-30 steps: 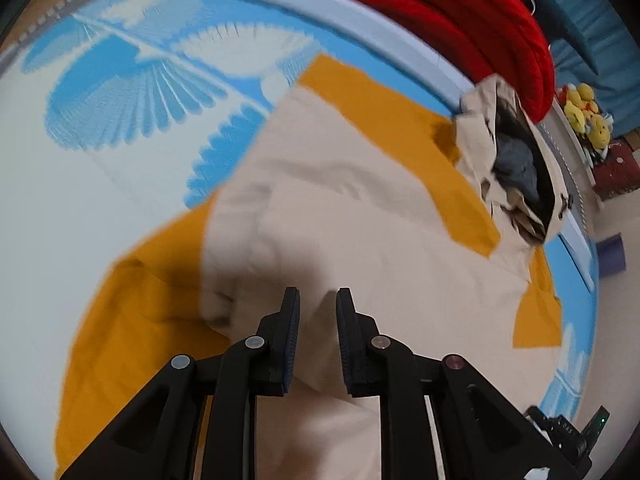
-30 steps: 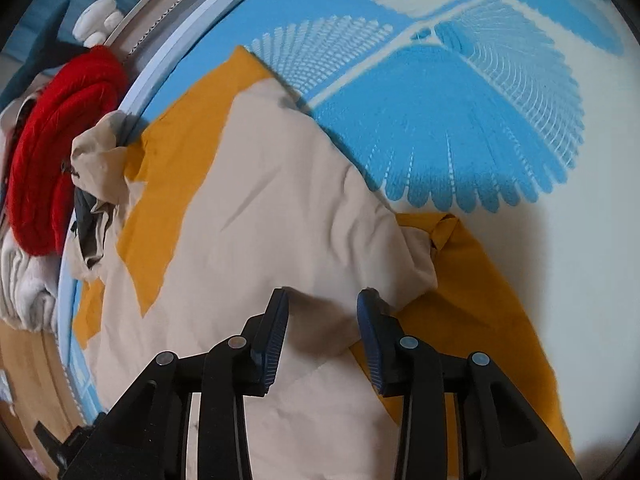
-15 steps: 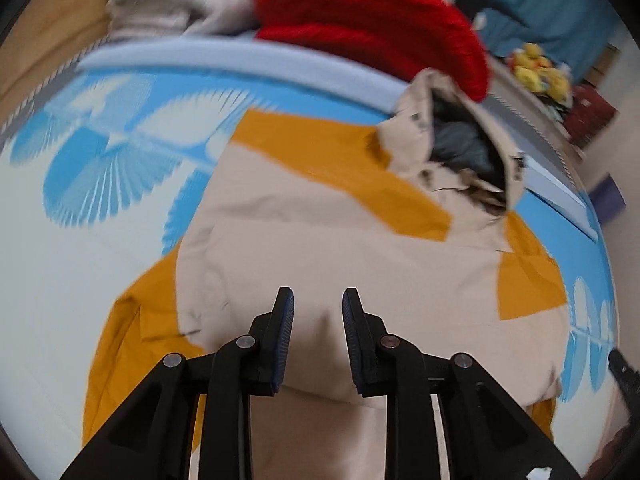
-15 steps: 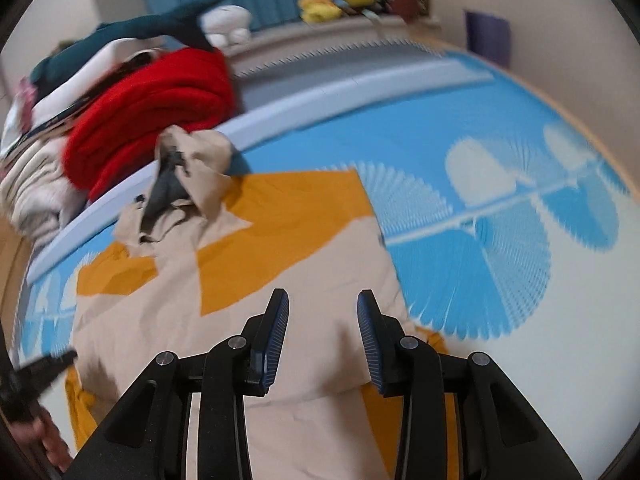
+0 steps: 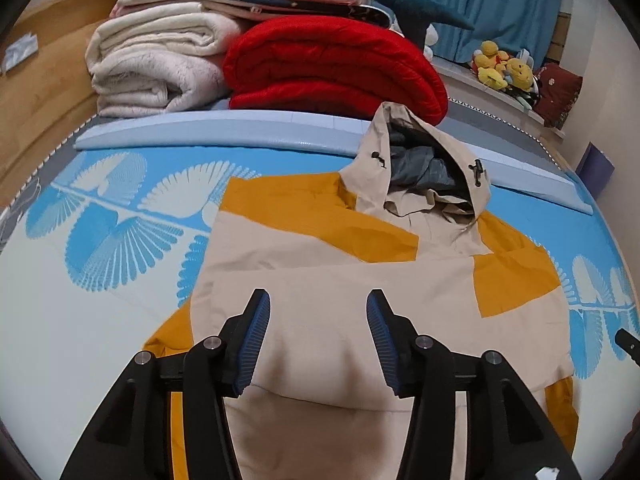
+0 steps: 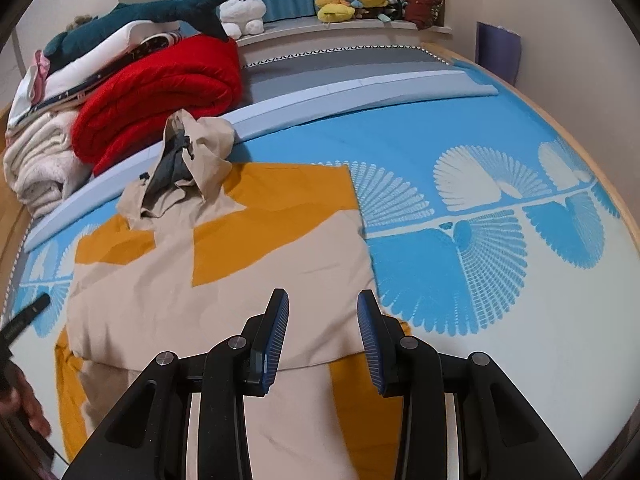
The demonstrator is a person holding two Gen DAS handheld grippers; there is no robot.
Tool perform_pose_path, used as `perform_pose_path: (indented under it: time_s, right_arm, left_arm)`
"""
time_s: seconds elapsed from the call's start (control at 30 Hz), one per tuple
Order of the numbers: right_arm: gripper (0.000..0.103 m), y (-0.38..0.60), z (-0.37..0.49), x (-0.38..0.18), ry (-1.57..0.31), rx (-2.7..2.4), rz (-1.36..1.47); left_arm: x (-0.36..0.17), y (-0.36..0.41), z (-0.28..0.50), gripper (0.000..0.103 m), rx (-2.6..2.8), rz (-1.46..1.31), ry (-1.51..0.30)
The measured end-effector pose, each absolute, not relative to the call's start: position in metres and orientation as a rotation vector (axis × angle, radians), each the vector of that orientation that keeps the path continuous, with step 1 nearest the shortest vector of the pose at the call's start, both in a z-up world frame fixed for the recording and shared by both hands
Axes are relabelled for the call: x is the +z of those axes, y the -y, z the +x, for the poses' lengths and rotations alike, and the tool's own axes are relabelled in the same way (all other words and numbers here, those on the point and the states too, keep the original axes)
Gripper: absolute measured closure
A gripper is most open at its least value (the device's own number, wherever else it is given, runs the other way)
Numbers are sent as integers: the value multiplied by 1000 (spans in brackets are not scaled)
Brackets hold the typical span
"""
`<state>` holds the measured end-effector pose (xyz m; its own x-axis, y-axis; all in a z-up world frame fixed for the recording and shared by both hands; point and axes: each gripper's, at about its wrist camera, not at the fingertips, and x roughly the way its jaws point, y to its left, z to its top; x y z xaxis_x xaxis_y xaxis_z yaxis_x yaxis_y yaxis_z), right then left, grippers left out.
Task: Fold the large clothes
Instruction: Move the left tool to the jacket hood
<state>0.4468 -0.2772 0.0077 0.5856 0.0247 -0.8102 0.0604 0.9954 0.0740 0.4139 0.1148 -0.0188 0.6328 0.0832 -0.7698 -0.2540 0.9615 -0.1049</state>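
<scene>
jacket (image 5: 328,320), beige with mustard-orange panels, lies spread on the blue and white fan-patterned bedcover (image 5: 112,240), hood (image 5: 424,176) toward the far side and resting against the pale blue bolster (image 5: 224,132). the lower part is folded up over the body, so a beige edge runs across the cloth just in front of my claws. no brand or writing on the jacket can be read; the hood shows only dark cord toggles and a grey lining.

my left gripper (image 5: 318,334) hovers above the beige fold, its jaws having just been opening, with nothing between the blue ribbed pads (image 5: 254,340). my right gripper (image 6: 322,336) hangs over the jacket's right edge, jaws parted and empty too, not touching the cloth.

beyond the bolster sit a folded red quilt (image 5: 332,68), a stack of cream blankets (image 5: 148,64), and a teal shark plush (image 6: 136,20). yellow plush toys (image 6: 348,0) sit on the far ledge before the blue curtain (image 5: 512,4). in the right view my left hand (image 6: 24,404) shows at the left edge.
</scene>
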Motion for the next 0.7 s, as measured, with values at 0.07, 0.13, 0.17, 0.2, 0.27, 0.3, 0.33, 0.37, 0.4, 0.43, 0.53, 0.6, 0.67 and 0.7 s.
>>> perform_pose_path:
  time_s: [0.07,0.13,0.17,0.2,0.27,0.3,0.33,0.37,0.4,0.43,0.53,0.6,0.67,0.7]
  right_arm:
    - [66,277,448,10,-950,-7,88]
    - [66,276,448,12,-950,4,66]
    - [65,275,449,13,-949,3,47]
    - [62,275,449,13,-949,0,34]
    - [55,276,451,14,-945,-9,25]
    - [49,277,451,13,-944,-13,26]
    - [46,279,453,12,-947,-18,26]
    - [43,280,454,11,-955,-21,25]
    - [42,281,456,10,-962,-22,26]
    - [42,282,457,9,-967,-23,31]
    - [42,285,461,7,-972,-29,33]
    - [42,286,463,5,-973,-33,23]
    - [42,286,465,1,-980,-37,12]
    - [42,286,467,0,-984,-38,11]
  left_arm:
    - [-15,-113,416,56,201,-191,-868]
    - [-12,-114,419,56,197,-196,-873]
    - [-11,-113,424,56,193,-203,-882]
    - [-10,-112,428,56,191,-206,-888]
    - [-7,-109,445,56,187,-201,-896]
    - [-6,-107,455,56,189,-199,-898]
    - [-4,-106,466,56,192,-198,-898]
    - [-2,-104,480,56,198,-191,-895]
    - [0,-102,492,56,198,-180,-889]
    - [1,-99,505,56,194,-169,-885]
    - [-1,-91,551,56,167,-152,-890]
    - [-7,-86,588,56,146,-145,-903]
    - [-15,-83,620,56,130,-149,-924]
    - [-20,-83,635,56,121,-152,-934]
